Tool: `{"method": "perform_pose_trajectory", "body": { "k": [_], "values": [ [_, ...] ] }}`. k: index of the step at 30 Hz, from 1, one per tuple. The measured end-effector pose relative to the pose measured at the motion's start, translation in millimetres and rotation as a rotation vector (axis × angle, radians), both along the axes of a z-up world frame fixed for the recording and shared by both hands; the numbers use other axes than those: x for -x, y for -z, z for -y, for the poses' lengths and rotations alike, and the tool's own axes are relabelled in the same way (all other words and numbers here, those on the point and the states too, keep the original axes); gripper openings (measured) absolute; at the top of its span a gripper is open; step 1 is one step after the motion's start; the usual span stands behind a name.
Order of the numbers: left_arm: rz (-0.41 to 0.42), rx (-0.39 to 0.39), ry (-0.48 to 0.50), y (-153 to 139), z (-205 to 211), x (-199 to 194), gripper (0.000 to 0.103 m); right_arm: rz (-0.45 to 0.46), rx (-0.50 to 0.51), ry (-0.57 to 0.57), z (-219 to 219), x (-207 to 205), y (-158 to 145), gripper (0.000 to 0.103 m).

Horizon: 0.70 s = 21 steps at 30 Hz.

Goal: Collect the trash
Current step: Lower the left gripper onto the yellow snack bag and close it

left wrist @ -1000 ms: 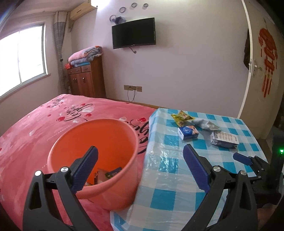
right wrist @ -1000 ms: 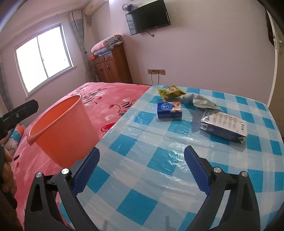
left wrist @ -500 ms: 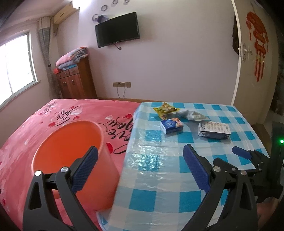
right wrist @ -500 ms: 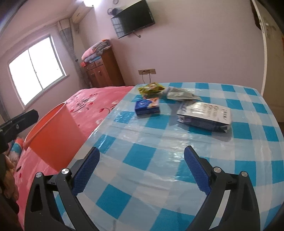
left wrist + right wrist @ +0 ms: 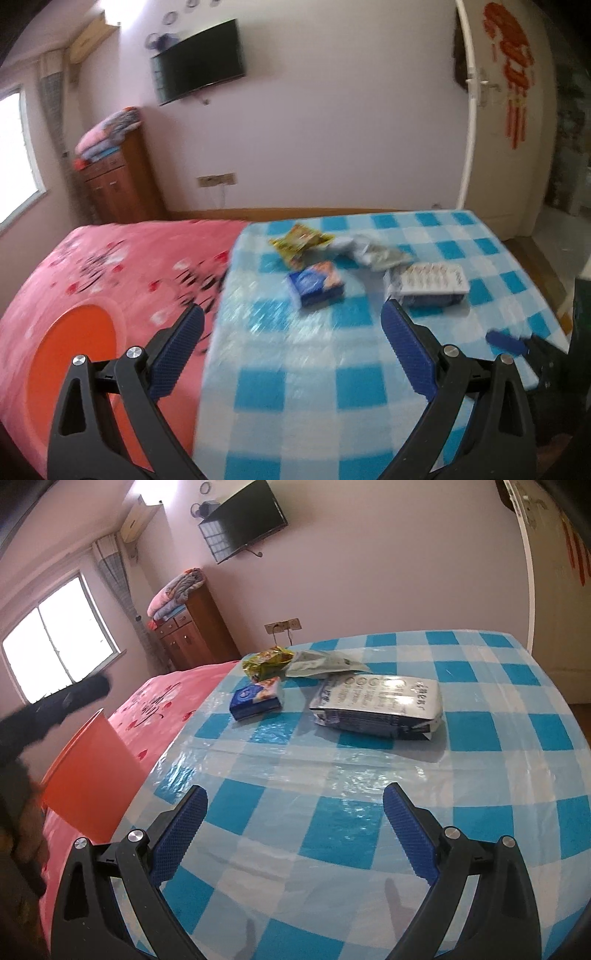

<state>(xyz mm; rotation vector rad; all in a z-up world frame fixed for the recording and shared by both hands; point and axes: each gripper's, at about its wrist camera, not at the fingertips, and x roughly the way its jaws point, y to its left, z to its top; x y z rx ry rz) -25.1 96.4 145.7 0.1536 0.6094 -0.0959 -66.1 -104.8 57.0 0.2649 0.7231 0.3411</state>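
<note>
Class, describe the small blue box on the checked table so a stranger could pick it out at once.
Find the table with the blue-and-white checked cloth beside the pink bed. Four pieces of litter lie at its far end; the small blue box lies nearest the bed-side edge, just in front of the crumpled yellow-green wrapper. It alone is a rigid dark-blue carton, unlike the soft silver-white pack beside it.

We can't read any text: print on the silver packet (image 5: 376, 705) is blurred, the blue box (image 5: 256, 698) beside it and red door decoration (image 5: 511, 66) illegible.
</note>
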Motion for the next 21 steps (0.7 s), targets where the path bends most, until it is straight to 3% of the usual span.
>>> {"method": "perform_pose_trajectory", "body": {
  "k": [10, 16, 21],
  "values": [
    [-0.124, -0.069, 0.106, 40, 15, -135, 0.097, -0.049, -0.07, 0.043, 34, -21, 11, 0.095],
    [-0.201, -0.21, 0.156, 71, 28, -196, 0.097, -0.061, -0.103, 0.061, 47, -29, 12, 0.095],
    [-0.29, -0.19, 0.154, 90, 22, -233, 0.097, -0.079, -0.13, 0.074, 56, -32, 14, 0.095]
  ]
}}
